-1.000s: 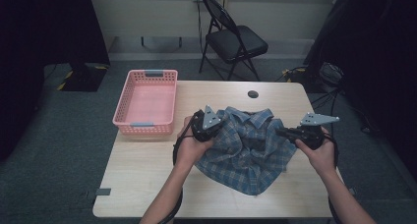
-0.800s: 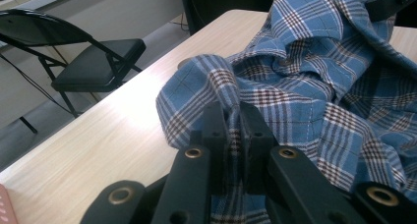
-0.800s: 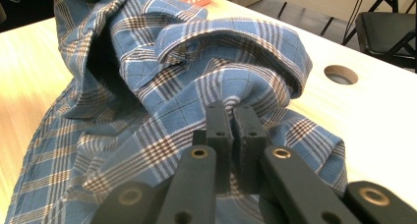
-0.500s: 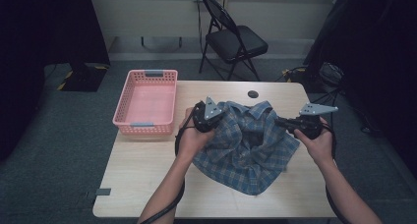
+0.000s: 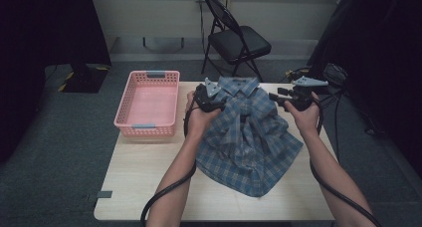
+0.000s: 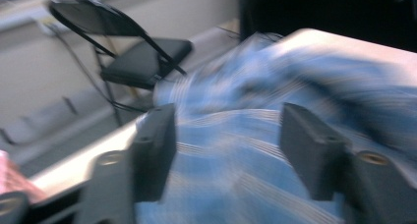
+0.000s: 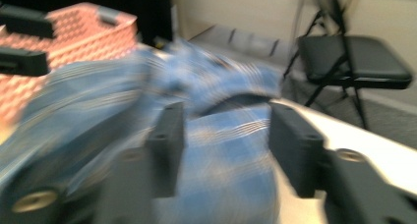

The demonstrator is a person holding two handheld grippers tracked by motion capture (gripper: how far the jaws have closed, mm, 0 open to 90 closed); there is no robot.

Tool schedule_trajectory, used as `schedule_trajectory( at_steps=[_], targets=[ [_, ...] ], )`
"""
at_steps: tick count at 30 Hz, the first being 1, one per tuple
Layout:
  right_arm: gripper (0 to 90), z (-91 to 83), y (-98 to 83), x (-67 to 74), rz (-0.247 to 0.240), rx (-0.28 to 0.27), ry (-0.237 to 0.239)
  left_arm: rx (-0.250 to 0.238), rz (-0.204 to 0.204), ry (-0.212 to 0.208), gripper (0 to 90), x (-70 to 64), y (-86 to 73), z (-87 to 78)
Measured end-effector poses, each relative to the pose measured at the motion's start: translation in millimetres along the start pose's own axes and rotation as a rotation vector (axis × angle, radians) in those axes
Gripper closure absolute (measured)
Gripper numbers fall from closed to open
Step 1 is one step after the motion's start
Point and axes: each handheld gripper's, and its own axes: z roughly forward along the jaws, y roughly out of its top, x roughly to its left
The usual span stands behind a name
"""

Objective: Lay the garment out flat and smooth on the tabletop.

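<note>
Blue-and-white plaid cotton shirt [image 5: 249, 137] lies rumpled on the pale wooden table [image 5: 149, 182], its collar at the far edge and its hem spread toward the person, between the two hand-held tongs. The left gripper [image 5: 215, 103] hovers at the shirt's near-collar shoulder, the left hand [image 5: 199, 118] wrapped around its black body, forearm stretched forward from the table's near edge with a cable trailing beneath. In the left gripper view its jaws stand apart, having just been opening, with plaid cloth below and beyond them but nothing pinched. The right gripper [image 5: 278, 95] is held at the shirt's opposite shoulder, pointing inward toward its partner, the right hand [image 5: 304, 111] raised a little off the table and the forearm angled in from the lower right. In the right gripper view its jaws likewise gape, just released, the blurred fabric lying under them, untouched by the pads. A pink plastic lattice basket [image 5: 148, 103] sits on the table beside the left gripper, away from the shirt. A black folding metal chair [image 5: 238, 38] stands on the floor beyond both grippers.
</note>
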Motion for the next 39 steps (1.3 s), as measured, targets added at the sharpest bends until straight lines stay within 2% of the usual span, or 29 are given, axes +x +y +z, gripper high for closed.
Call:
schedule_trajectory(
  at_steps=[2,4,6,9,11,13,16,18,26,32,36,39],
  targets=[
    [41.2,-7.4,-13.9,6.9,-0.018,0.028,0.039,0.023,0.013,-0.022,33.7,-8.1,-8.1,-7.4],
    [38.9,-17.6,-30.4,16.1,-0.04,0.049,0.068,0.046,-0.009,-0.073,30.3,-17.7,-18.2,-16.5],
    [37.0,-28.8,-47.9,26.6,-0.053,0.07,0.102,0.071,0.004,-0.104,28.8,-28.3,-29.5,-26.0],
    [35.2,-43.4,-75.6,43.1,-0.064,0.105,0.15,0.1,-0.012,-0.154,26.6,-44.1,-48.8,-39.1],
    [34.1,-50.1,-94.1,53.8,-0.086,0.138,0.152,0.131,0.005,-0.176,26.0,-54.0,-61.9,-45.0],
    [33.9,-54.8,-110.7,63.0,-0.104,0.167,0.157,0.151,0.006,-0.196,25.1,-62.5,-74.9,-49.4],
    [34.0,-58.6,-132.5,72.1,-0.104,0.211,0.16,0.206,0.02,-0.223,23.9,-72.0,-94.2,-53.4],
    [33.8,-58.8,-142.9,76.0,-0.127,0.245,0.144,0.245,0.039,-0.226,23.8,-75.0,-104.8,-54.1],
    [33.2,-56.6,-155.8,76.6,-0.117,0.298,0.131,0.313,0.059,-0.236,21.6,-76.0,-125.4,-58.2],
    [33.0,-56.5,-159.2,76.5,-0.111,0.285,0.129,0.31,0.047,-0.249,19.8,-75.5,-129.6,-61.0],
    [33.0,-56.5,-159.3,76.8,-0.11,0.284,0.126,0.305,0.001,-0.264,16.7,-73.1,-133.6,-61.1],
    [33.0,-56.5,-159.3,76.4,-0.109,0.285,0.128,0.307,0.005,-0.263,15.4,-73.1,-133.7,-61.2]
  ],
)
